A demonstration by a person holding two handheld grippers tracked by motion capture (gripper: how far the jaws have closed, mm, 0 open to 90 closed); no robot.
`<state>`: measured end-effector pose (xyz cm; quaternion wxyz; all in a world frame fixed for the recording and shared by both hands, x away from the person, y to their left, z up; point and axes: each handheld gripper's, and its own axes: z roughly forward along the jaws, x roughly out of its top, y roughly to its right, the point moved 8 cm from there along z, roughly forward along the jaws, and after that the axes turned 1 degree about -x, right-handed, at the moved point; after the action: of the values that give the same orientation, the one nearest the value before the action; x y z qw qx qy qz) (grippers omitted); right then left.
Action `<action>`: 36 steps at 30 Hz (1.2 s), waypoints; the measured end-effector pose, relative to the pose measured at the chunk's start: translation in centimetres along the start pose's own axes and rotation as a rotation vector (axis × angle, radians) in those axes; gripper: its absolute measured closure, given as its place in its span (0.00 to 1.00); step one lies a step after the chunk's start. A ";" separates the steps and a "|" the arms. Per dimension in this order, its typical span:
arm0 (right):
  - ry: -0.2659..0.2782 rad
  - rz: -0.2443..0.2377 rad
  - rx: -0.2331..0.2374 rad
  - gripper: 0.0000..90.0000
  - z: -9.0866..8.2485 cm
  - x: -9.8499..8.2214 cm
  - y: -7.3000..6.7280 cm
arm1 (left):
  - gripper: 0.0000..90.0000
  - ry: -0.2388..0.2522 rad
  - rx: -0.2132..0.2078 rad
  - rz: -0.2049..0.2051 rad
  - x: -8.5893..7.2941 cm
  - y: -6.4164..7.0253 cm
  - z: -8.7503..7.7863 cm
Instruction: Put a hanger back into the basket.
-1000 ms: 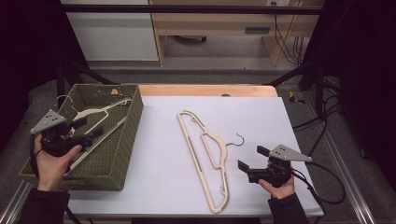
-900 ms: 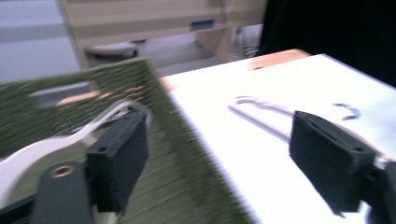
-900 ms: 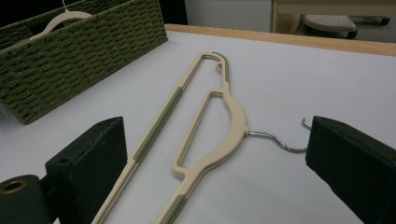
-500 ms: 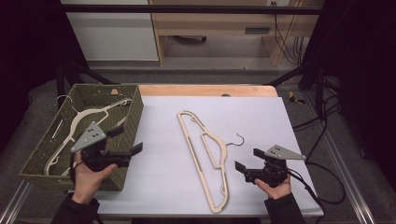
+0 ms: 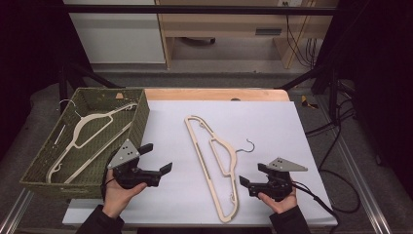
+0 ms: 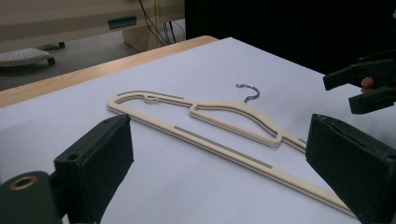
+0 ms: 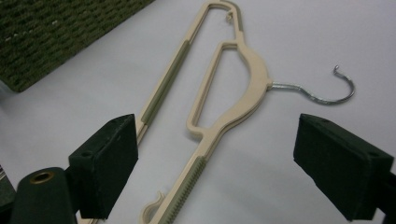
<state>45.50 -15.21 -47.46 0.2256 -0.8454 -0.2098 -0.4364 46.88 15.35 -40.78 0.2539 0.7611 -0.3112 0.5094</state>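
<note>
A cream plastic hanger [image 5: 214, 161] with a metal hook lies flat in the middle of the white table. My left gripper [image 5: 157, 158] hovers to its left, just off the basket's corner, and points at it. Its jaws have just been opening and stand open with nothing between them. In the left gripper view the hanger [image 6: 219, 119] lies beyond the left gripper [image 6: 219, 149]. My right gripper [image 5: 251, 174] sits by the hanger's near end. Its jaws have just been closing a little but stand open around empty air above the hanger [image 7: 252, 74].
A green woven basket [image 5: 44, 165] at the table's left holds a second cream hanger [image 5: 92, 131]. The basket's wall [image 7: 56, 32] appears in the right gripper view. The other hand's gripper [image 6: 364, 88] appears far right in the left gripper view. Cables trail off the right edge.
My left gripper has moved right, from over the basket out above the white table toward the hanger, and its jaws have spread wider. The right gripper has barely shifted.
</note>
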 end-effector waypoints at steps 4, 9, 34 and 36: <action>-0.070 0.002 -0.009 0.25 1.3 -1.3 -0.2 | 0.08 -0.018 -0.001 -0.005 -0.9 0.0 0.4; -0.121 0.011 0.009 0.35 2.2 -2.2 -0.7 | 0.09 -0.046 -0.003 0.001 -1.5 0.3 1.1; -0.262 0.069 0.015 0.76 5.1 -4.3 -1.4 | 0.10 -0.086 -0.028 -0.013 -2.6 0.7 2.2; -0.267 0.091 0.016 0.78 5.2 -4.2 -1.3 | 0.10 -0.086 -0.029 -0.012 -2.6 0.7 2.2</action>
<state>45.91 -11.93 -53.35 0.2222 -0.9028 -0.2028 -0.3074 46.99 13.88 -43.99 0.2542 0.7805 -0.3245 0.4701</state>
